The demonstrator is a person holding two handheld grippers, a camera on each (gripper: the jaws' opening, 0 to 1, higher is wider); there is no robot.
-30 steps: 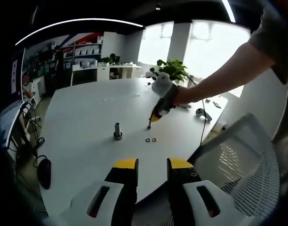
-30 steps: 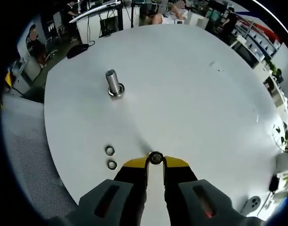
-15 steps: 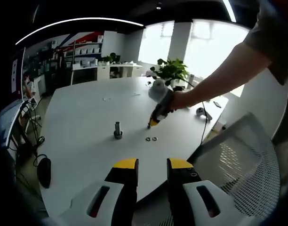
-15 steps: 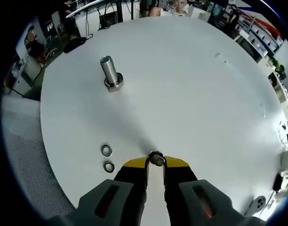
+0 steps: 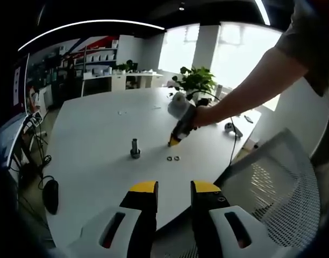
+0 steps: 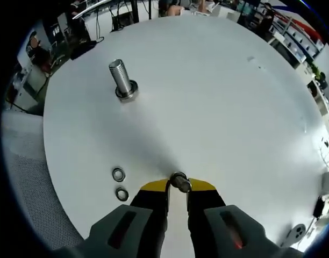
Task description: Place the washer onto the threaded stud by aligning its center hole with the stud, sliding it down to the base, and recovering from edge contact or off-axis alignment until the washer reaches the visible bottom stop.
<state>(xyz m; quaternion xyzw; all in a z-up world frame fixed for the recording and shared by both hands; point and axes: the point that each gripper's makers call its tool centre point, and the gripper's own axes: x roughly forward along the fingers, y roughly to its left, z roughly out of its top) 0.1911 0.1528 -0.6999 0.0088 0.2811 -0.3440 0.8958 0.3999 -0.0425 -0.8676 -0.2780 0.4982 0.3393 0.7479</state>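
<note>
The right gripper [image 6: 177,185] has its fingers closed on a washer [image 6: 179,181], which sits pinched between the yellow tips and tilted, its hole partly showing. It hangs above the white desk [image 6: 223,97], well apart from the stud [image 6: 122,78]. The stud stands upright on the desk toward the upper left of the right gripper view, its thread visible along the shaft and a ring-like base around its foot. Two spare washers [image 6: 120,184] lie flat on the desk just left of the right gripper's tips, close beside each other but not touching.

In the left gripper view the left gripper [image 5: 172,187] sits low at the desk's near edge with its fingers a little apart and nothing between them. Farther out, the right gripper [image 5: 174,141] comes in from the right, held by a person's hand [image 5: 199,114] and bare arm, its yellow tip pointing down at the desk. The stud [image 5: 135,148] stands to the left of that tip, and the two spare washers [image 5: 172,158] lie on the desk just below it. The washer in the tip is too small to make out here.

A mesh chair [image 5: 277,183] stands at the desk's right side, and a plant [image 5: 198,80] sits at the far edge by the windows. A dark mouse-like object [image 5: 50,196] lies at the left edge.
</note>
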